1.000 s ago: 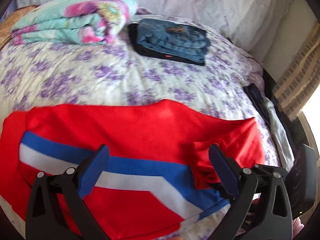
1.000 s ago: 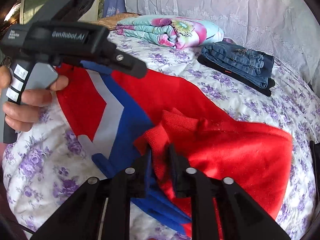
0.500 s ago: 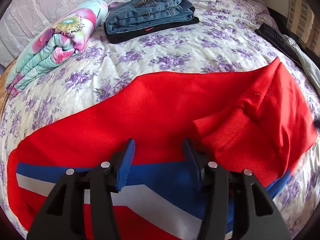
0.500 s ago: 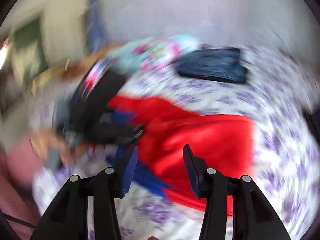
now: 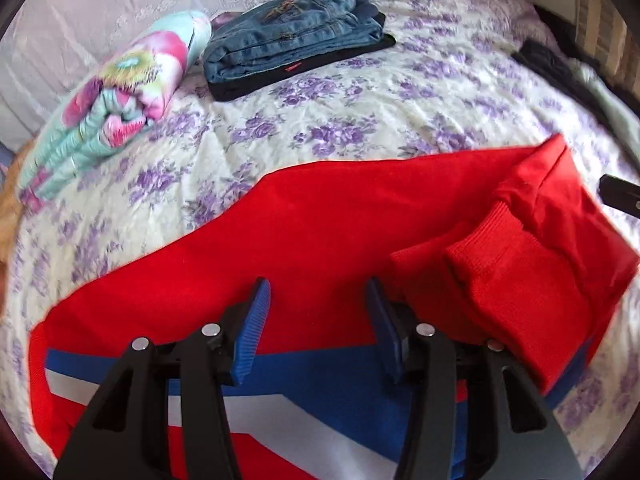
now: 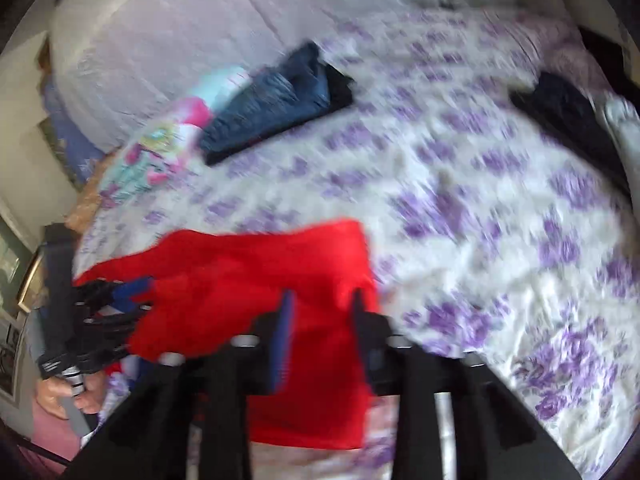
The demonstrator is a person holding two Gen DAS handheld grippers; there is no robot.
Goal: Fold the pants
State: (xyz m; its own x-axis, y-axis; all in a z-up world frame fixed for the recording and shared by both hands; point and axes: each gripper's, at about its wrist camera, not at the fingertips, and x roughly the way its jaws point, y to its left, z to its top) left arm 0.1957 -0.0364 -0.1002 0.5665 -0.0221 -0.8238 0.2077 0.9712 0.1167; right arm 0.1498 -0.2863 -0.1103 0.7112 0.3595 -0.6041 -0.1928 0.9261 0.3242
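Red pants [image 5: 320,232] with a blue and white stripe lie flat across the flowered bed [image 5: 360,112]. Their leg end with the ribbed cuffs [image 5: 500,248] is folded back on top at the right. My left gripper [image 5: 318,304] is open and empty just above the red cloth, beside the cuffs. My right gripper [image 6: 322,312] is open and empty over the folded end of the pants [image 6: 260,272]; that view is blurred. The left gripper [image 6: 116,300] shows at its left edge.
A stack of folded jeans [image 5: 296,28] and a folded flowered blanket [image 5: 120,96] lie at the far side of the bed. Dark and white clothes [image 5: 560,68] lie at the right edge. A pale curtain [image 6: 240,12] hangs behind.
My right gripper let go of the red cuff, opened and swung away to the right. My left gripper narrowed its opening and moved in over the pants. The leg end now lies folded.
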